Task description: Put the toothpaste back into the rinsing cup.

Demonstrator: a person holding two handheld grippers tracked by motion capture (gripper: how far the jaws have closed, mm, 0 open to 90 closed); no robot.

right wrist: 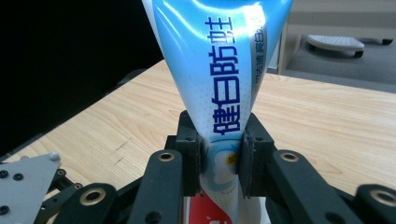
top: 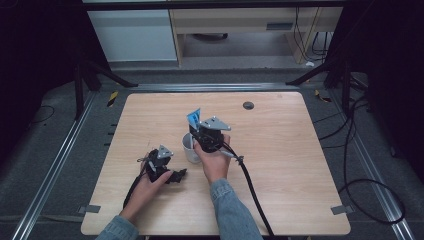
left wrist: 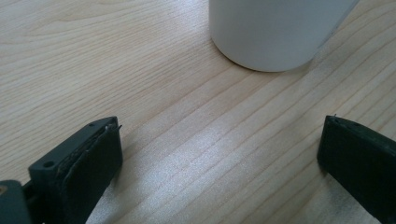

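A light-blue toothpaste tube, printed with dark blue characters, stands upright above a white cup near the middle of a pale wooden table. In the right gripper view its lower end, where the print turns red, reaches down towards the cup's rim, though the frames do not show whether it touches the cup. In the high view its flat crimped end rises above the gripper's body.

The right gripper has its two black jaws drawn in tight on the tube's lower part, pads pressing it from both sides (the tube narrows visibly where they pinch). The person's right hand holds this gripper directly over the cup, a black cable trailing back towards the table's near edge.

The left gripper rests low at the table, just to the left of the cup, its jaws spread wide with bare wood between them. The cup's white base stands just ahead of those jaws, apart from both. The left hand grips it from behind, a denim sleeve showing at the frame's bottom edge.
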